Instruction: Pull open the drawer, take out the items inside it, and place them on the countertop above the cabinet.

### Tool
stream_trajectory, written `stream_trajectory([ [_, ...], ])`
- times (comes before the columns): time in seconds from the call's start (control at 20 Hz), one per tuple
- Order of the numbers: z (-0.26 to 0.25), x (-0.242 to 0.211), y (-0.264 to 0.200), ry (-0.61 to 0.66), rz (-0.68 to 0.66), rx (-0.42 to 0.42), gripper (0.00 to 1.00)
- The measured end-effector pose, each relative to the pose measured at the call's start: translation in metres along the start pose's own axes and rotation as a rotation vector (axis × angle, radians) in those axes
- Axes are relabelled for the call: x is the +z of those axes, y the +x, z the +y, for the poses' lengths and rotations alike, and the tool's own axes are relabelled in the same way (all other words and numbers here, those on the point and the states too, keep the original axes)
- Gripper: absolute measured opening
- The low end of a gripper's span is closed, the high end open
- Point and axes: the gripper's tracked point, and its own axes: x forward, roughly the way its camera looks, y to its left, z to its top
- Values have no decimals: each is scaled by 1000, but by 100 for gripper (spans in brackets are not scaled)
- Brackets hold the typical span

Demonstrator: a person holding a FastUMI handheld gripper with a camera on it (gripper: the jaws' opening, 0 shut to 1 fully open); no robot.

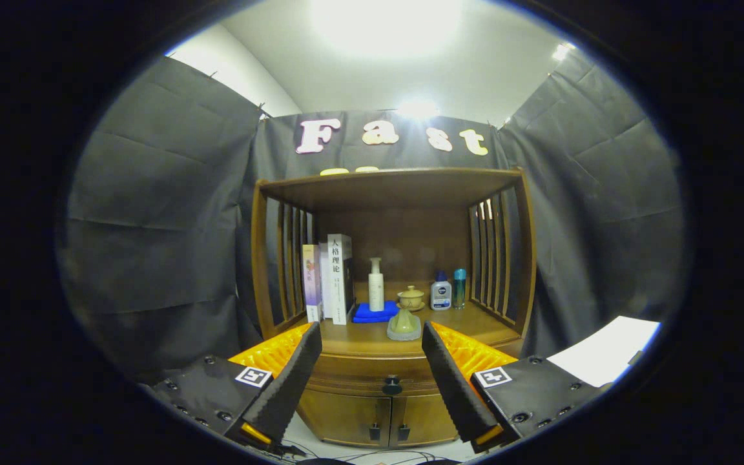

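A wooden cabinet [390, 271] stands ahead against the booth wall. Its drawer [372, 374] is shut, with a dark round knob [392, 386] on the front. The knob sits beyond my fingers, in line with the gap between them. My gripper [372, 336] is open and holds nothing. The countertop [475, 329] above the drawer carries a small olive vase on a grey stand [404, 324] near its front edge. What lies inside the drawer is hidden.
On the countertop stand books [330, 279], a cream pump bottle [376, 285] on a blue cloth [372, 313], a lidded cup [411, 298], a white bottle [440, 292] and a teal bottle [459, 288]. Two lower doors [372, 420] sit under the drawer. A white sheet [604, 355] lies at right.
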Motion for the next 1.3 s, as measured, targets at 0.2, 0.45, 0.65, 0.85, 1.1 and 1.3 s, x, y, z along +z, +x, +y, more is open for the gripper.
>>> stream_trajectory([
  [0.2,-9,35,-26,-18,-127,-21,98],
  [0.45,-21,33,-48,40,-147,-20,98],
  [0.65,-20,32,-47,70,-170,-2,98],
  [0.85,-20,19,-42,47,-130,1,98],
  [1.1,-20,5,-37,38,-88,-1,98],
  [1.3,-21,-4,-36,16,-63,4,98],
])
